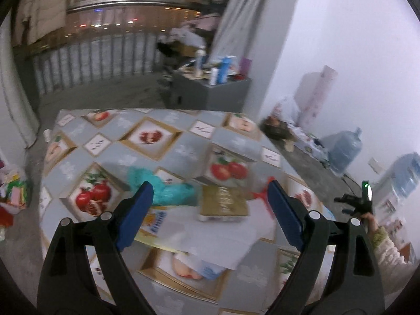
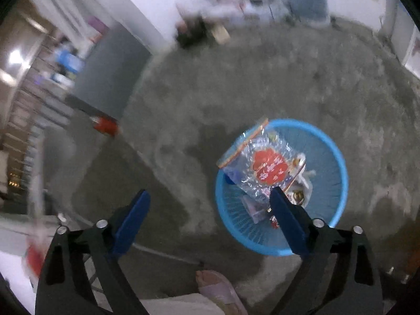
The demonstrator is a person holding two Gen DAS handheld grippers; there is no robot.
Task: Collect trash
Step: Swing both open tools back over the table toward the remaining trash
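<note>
Teal crumpled netting (image 1: 162,187) lies on the fruit-patterned tablecloth (image 1: 183,152), then one gold flat box (image 1: 223,200) and white paper sheets (image 1: 210,231): three pieces left. The left gripper (image 1: 210,210) hovers with jaws spread wide; it should probably descend squarely over one piece. The right gripper (image 2: 210,220), also spread and empty, hangs above the single blue plastic basket (image 2: 338,157), where a clear red-labelled wrapper (image 2: 262,168) rests.

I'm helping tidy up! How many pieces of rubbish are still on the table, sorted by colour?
Teal: 1, crumpled bag
Gold: 1, flat box
Red: 1, scrap
White: 1, paper sheet
Total: 4 on the table, as far as the blur shows.
</note>
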